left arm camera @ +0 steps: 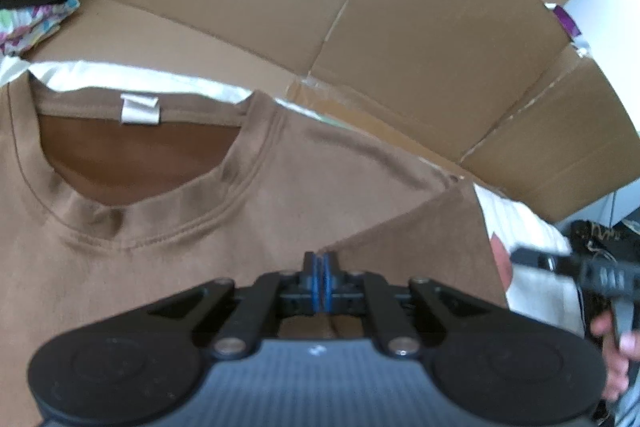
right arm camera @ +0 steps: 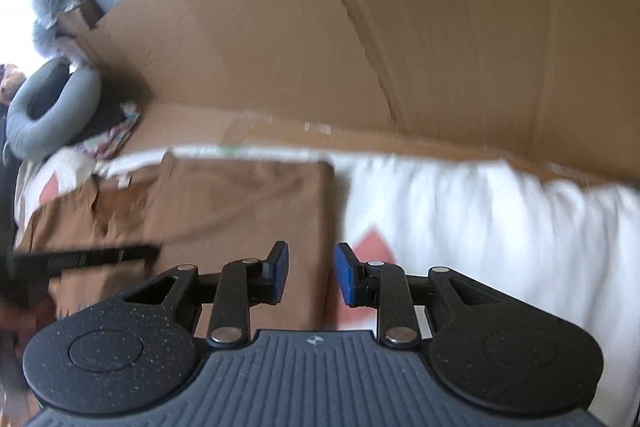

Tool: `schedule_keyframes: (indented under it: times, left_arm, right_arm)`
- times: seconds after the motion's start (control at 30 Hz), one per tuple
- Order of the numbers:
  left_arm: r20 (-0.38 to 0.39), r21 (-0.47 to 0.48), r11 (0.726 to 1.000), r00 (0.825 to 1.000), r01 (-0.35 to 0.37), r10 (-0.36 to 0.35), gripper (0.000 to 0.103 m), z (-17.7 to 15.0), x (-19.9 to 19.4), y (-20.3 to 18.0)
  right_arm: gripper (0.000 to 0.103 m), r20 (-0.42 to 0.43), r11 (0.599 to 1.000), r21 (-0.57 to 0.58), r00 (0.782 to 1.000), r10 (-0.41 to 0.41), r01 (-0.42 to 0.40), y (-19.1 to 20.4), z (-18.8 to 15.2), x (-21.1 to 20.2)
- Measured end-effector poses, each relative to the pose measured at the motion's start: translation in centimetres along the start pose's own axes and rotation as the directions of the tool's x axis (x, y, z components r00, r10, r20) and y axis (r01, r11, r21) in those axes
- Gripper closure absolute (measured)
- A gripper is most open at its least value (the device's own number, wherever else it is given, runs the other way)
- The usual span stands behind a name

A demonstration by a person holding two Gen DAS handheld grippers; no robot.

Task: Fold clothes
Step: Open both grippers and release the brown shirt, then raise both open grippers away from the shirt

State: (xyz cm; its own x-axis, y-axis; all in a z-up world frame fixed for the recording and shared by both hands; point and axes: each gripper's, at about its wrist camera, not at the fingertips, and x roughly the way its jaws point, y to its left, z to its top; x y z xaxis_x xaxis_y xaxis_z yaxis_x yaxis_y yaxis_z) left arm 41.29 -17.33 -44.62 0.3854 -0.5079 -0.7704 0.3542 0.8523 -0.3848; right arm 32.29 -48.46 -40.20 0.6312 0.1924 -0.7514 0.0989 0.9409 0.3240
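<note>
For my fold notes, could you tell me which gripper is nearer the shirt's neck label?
Left. The left gripper sits over the shirt just below the label; the right gripper hovers at its folded side edge.

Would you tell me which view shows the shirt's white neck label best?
The left wrist view: the label sits sharp and unobstructed inside the collar of the brown shirt. The right wrist view shows the shirt blurred, with only a pale smudge where the label might be.
</note>
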Motion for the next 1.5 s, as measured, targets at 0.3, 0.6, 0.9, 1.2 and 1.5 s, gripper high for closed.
schedule_keyframes:
  times: [0.3, 0.6, 0.9, 1.2, 1.5]
  left_arm:
    - [-0.009, 0.035, 0.999, 1.000, -0.008, 0.008, 0.076, -0.4, -1.2, -0.4]
    - [0.011, 0.077, 0.997, 1.000, 0.007, -0.008, 0.065, -1.0, -4.5, -0.9]
    - [0.037, 0.111, 0.992, 0.998, -0.063, 0.059, 0.060, 2.3, -9.4, 2.5]
    - [0.047, 0.250, 0.952, 0.985, -0.175, 0.168, 0.048, 8.7, -14.4, 4.8]
    - [0.031, 0.209, 0.954, 0.977, -0.214, 0.212, 0.027, 11.9, -20.5, 7.6]
  right_arm:
    - [0.071, -0.109, 0.985, -0.173, 0.993, -0.048, 0.029, 2.3, -5.5, -2.1]
    - [0.071, -0.132, 0.981, -0.186, 0.988, -0.081, 0.056, 2.7, -8.7, -4.2]
    - [0.067, -0.150, 0.983, -0.167, 0.984, -0.100, 0.074, 2.9, -8.9, -7.5]
    - [0.033, -0.207, 0.973, -0.216, 0.970, -0.131, 0.085, 3.9, -6.1, -10.6]
    - [0.016, -0.199, 0.966, -0.235, 0.968, -0.152, 0.104, 5.4, -2.4, -13.1]
